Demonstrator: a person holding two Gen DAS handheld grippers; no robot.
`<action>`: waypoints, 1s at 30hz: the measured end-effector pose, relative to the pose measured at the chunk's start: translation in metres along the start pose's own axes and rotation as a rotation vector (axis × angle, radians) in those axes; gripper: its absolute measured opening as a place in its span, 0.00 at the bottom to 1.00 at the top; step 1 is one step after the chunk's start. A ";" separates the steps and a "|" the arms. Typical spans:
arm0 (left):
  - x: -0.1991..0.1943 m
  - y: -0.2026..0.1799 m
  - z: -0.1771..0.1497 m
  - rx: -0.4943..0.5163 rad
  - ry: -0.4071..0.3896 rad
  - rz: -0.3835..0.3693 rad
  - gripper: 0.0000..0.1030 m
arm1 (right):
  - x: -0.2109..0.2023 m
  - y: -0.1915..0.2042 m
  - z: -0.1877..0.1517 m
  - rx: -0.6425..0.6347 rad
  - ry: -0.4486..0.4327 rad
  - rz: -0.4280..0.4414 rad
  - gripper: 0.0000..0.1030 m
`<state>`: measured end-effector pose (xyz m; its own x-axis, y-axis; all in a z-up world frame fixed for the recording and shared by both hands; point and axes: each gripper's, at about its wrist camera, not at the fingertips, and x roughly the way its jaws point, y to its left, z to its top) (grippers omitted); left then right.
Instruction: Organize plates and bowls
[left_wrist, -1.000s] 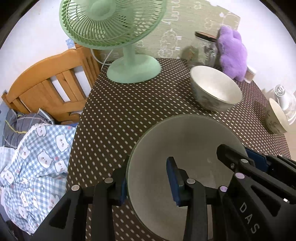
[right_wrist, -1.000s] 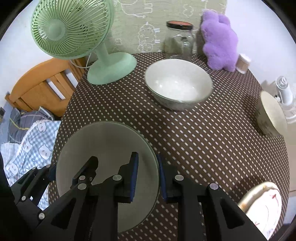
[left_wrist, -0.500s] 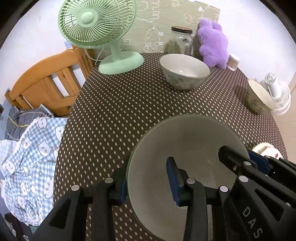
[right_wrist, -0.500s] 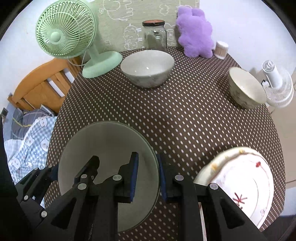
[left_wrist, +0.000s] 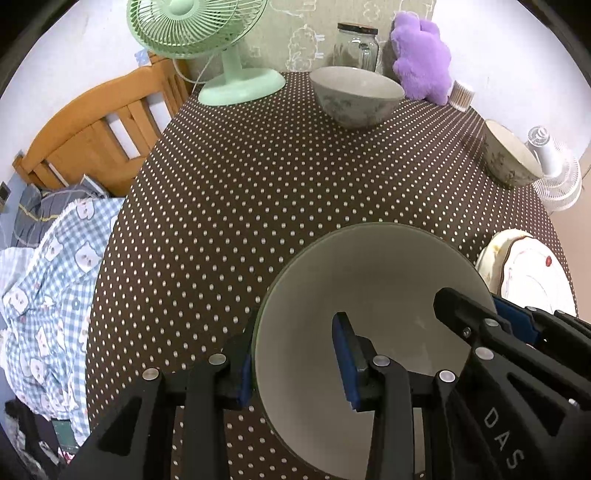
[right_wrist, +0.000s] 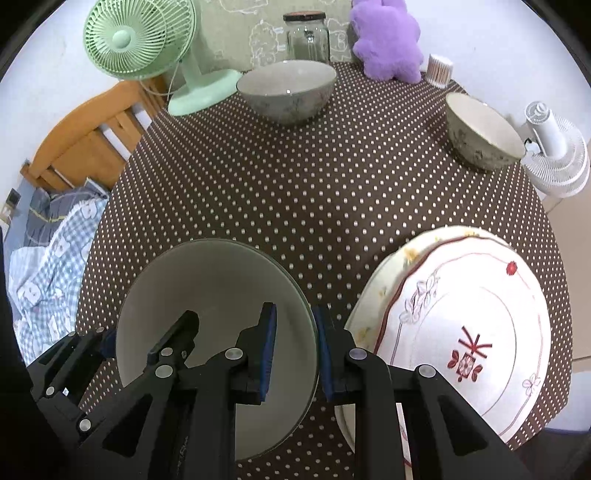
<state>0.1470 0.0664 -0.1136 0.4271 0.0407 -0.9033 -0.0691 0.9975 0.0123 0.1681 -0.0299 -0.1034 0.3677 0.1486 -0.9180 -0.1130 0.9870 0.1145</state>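
Both grippers hold one grey-green plate (left_wrist: 373, 291) (right_wrist: 218, 291) above the near edge of the dotted table. My left gripper (left_wrist: 295, 363) is shut on its left rim. My right gripper (right_wrist: 295, 352) is shut on its right rim. A white flowered plate (right_wrist: 476, 332) lies on another plate at the near right; its edge shows in the left wrist view (left_wrist: 528, 273). A large grey bowl (right_wrist: 286, 90) (left_wrist: 356, 96) stands at the back. A smaller bowl (right_wrist: 482, 131) (left_wrist: 508, 157) stands at the right.
A green fan (right_wrist: 155, 51), a glass jar (right_wrist: 308, 38), a purple plush toy (right_wrist: 386, 40) and a small tub of swabs (right_wrist: 439, 68) line the far edge. A white fan (right_wrist: 557, 155) stands off the right edge. A wooden bed frame (left_wrist: 96, 125) and bedding (left_wrist: 48, 266) lie left.
Both grippers have drawn back toward the near edge with the grey-green plate. The bowls and fan look farther away, and the flowered plate has come into view at the right.
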 end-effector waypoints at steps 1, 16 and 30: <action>0.001 0.001 -0.002 -0.004 0.006 0.000 0.36 | 0.001 0.000 -0.002 -0.002 0.006 -0.001 0.24; 0.006 0.002 -0.001 0.024 0.013 -0.029 0.59 | 0.008 0.004 -0.002 -0.019 0.020 -0.034 0.24; -0.015 0.015 0.022 0.076 -0.048 -0.083 0.80 | -0.015 0.017 0.013 -0.001 -0.063 -0.091 0.64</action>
<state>0.1595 0.0822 -0.0898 0.4716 -0.0415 -0.8808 0.0365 0.9990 -0.0275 0.1729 -0.0148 -0.0827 0.4337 0.0620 -0.8989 -0.0776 0.9965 0.0313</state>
